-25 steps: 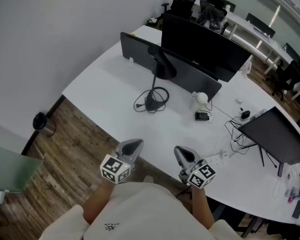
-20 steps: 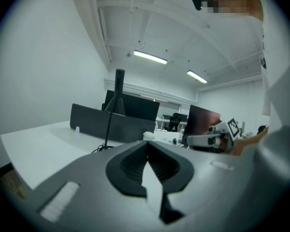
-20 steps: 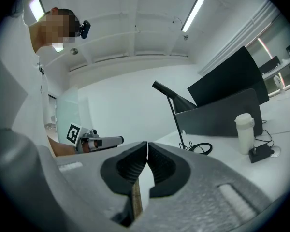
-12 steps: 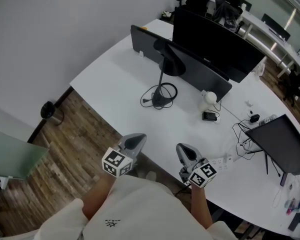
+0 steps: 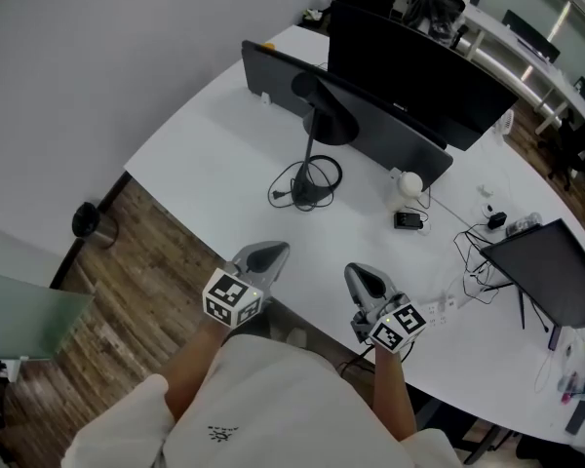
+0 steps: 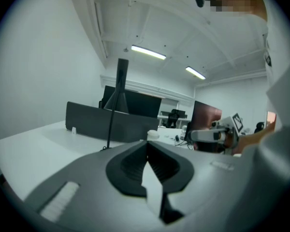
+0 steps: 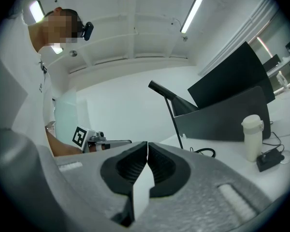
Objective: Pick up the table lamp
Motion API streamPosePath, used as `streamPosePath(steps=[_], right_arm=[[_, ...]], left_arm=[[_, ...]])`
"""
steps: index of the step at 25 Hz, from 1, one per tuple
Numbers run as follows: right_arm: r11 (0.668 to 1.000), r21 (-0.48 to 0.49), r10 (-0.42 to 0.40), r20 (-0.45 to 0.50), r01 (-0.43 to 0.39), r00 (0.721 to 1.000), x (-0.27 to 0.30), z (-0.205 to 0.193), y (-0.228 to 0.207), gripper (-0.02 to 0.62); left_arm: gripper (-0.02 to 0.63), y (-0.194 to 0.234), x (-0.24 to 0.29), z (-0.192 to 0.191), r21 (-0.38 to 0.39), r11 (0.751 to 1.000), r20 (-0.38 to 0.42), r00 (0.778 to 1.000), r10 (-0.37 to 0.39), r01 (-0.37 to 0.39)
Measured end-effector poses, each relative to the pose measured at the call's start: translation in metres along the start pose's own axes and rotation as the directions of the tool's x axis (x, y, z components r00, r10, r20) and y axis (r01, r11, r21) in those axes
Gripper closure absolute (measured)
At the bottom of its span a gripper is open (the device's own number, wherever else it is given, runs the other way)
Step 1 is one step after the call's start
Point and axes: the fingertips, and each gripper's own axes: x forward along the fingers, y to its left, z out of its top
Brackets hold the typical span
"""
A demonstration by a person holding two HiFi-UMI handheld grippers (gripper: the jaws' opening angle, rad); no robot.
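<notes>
The black table lamp (image 5: 312, 154) stands on the white desk (image 5: 205, 174), with a thin stem, a cone shade and a cable coiled round its base; the lamp (image 6: 115, 100) also shows in the left gripper view and the lamp (image 7: 171, 108) in the right gripper view. My left gripper (image 5: 271, 253) hovers at the desk's near edge, shut and empty, well short of the lamp. My right gripper (image 5: 363, 275) is beside it to the right, also shut with nothing between its fingers. In each gripper view the jaws meet in a closed line.
A dark divider panel (image 5: 370, 135) and a large black monitor (image 5: 419, 66) stand behind the lamp. A small white bottle (image 5: 408, 185), a black charger (image 5: 407, 220), cables and a second monitor (image 5: 546, 271) lie to the right. Wooden floor and a small bin (image 5: 86, 220) are at left.
Both grippers have edged forward over the desk's near edge toward the lamp. Both stay shut. The head view has shifted a little.
</notes>
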Motion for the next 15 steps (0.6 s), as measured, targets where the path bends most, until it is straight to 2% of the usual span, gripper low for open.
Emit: streamPosePath(steps=[8, 15], right_arm=[[0.998, -0.056, -0.008, -0.036, 0.006, 0.999, 0.054, 0.008, -0.020, 0.592], [0.995, -0.098, -0.032, -0.074, 0.024, 0.997, 0.106, 0.017, -0.043, 0.592]], left_arm=[[0.612, 0.037, 0.037, -0.009, 0.017, 0.998, -0.025, 0.998, -0.055, 0.056], [0.612, 0.100, 0.064, -0.007, 0.033, 0.995, -0.044, 0.995, -0.092, 0.093]])
